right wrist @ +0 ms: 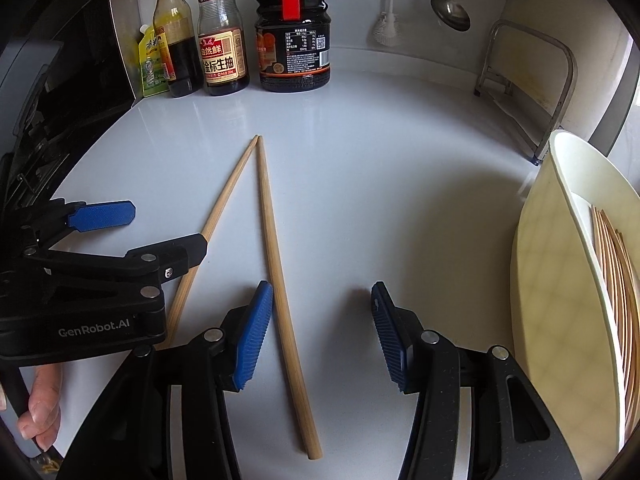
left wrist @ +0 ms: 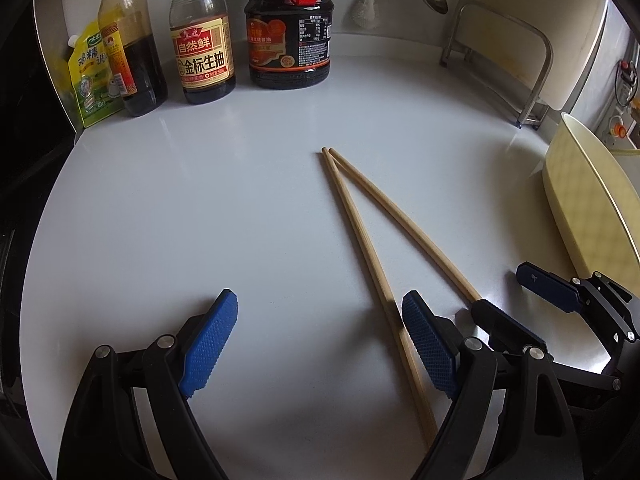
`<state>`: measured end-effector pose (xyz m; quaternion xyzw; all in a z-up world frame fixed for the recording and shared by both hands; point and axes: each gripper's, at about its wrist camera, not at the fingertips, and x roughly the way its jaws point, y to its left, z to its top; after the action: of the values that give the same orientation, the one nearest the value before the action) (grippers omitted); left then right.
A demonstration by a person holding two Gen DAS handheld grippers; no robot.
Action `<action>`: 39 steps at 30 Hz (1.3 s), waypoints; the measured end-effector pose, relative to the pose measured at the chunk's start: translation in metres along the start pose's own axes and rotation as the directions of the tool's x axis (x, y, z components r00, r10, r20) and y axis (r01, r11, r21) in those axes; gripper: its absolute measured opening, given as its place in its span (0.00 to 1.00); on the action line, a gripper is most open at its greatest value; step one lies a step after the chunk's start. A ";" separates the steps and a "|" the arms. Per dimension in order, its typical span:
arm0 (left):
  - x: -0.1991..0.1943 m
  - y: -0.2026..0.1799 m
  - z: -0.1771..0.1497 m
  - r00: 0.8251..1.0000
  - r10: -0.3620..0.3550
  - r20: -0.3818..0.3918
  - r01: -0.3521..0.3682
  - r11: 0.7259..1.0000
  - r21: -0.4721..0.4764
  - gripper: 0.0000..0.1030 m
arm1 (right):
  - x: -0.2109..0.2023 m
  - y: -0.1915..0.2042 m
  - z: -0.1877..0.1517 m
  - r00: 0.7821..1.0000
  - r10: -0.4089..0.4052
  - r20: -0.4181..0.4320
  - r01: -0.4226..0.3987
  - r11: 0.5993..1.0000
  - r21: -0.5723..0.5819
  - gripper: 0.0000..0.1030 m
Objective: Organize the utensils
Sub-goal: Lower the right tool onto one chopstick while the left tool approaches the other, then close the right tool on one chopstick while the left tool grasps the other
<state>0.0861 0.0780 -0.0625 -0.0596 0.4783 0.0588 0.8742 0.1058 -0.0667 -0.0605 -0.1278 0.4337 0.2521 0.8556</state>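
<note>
Two wooden chopsticks lie in a V on the white counter, tips touching at the far end. They also show in the right wrist view. My left gripper is open and empty, low over the counter; one chopstick passes just inside its right finger. My right gripper is open and empty; one chopstick lies between its fingers, close to the left one. The right gripper shows in the left wrist view, straddling the other chopstick's end. The left gripper shows in the right wrist view.
A cream tray at the right holds several chopsticks. Sauce bottles and a yellow pouch stand at the back left. A metal rack stands back right; a ladle hangs on the wall.
</note>
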 end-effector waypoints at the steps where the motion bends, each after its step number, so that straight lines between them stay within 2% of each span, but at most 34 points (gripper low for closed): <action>1: 0.001 0.000 0.000 1.000 -0.001 -0.004 0.001 1.000 0.000 0.80 | 0.000 0.000 0.000 1.000 0.001 0.001 -0.001 1.000 -0.003 0.47; 9: 0.002 0.002 -0.001 1.000 0.024 -0.003 -0.024 1.000 -0.002 0.81 | -0.001 0.005 -0.001 1.000 0.007 0.008 -0.007 1.000 -0.029 0.40; 12: 0.001 0.002 -0.002 1.000 0.030 0.005 -0.030 1.000 0.002 0.73 | 0.000 0.008 0.001 1.000 0.008 0.010 -0.008 0.999 -0.041 0.35; 16: -0.005 0.001 -0.006 0.999 0.029 0.023 -0.029 1.000 0.010 0.50 | 0.001 0.016 0.003 1.000 0.009 0.012 -0.008 0.997 -0.074 0.21; 18: -0.008 0.000 -0.008 0.999 0.021 0.028 -0.022 1.000 0.010 0.23 | 0.001 0.019 0.004 1.000 0.000 0.016 0.001 0.996 -0.088 0.09; 20: -0.010 0.000 -0.010 1.000 0.008 0.027 -0.008 1.000 0.006 0.08 | 0.001 0.020 0.004 1.000 -0.008 0.017 0.009 0.996 -0.092 0.06; 24: -0.012 -0.002 -0.015 0.998 0.029 0.047 -0.030 0.999 0.021 0.07 | 0.001 0.017 0.004 1.000 -0.002 0.019 0.003 0.998 -0.058 0.06; 29: -0.017 0.002 -0.019 0.999 -0.011 0.037 0.011 1.000 0.002 0.07 | -0.008 0.016 0.003 0.999 0.020 0.029 -0.020 0.999 -0.025 0.06; 34: -0.036 0.005 -0.019 0.997 -0.037 0.060 0.038 0.999 -0.012 0.07 | -0.034 0.017 0.005 0.996 0.044 0.082 -0.045 0.999 0.012 0.06; 39: -0.068 -0.005 -0.010 0.990 -0.072 0.122 0.072 0.997 0.003 0.07 | -0.073 0.011 0.008 0.985 0.059 0.163 -0.069 0.996 0.053 0.06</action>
<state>0.0423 0.0681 -0.0107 -0.0734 0.4215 0.0312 0.9033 0.0695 -0.0771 0.0032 -0.0677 0.3744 0.2761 0.8826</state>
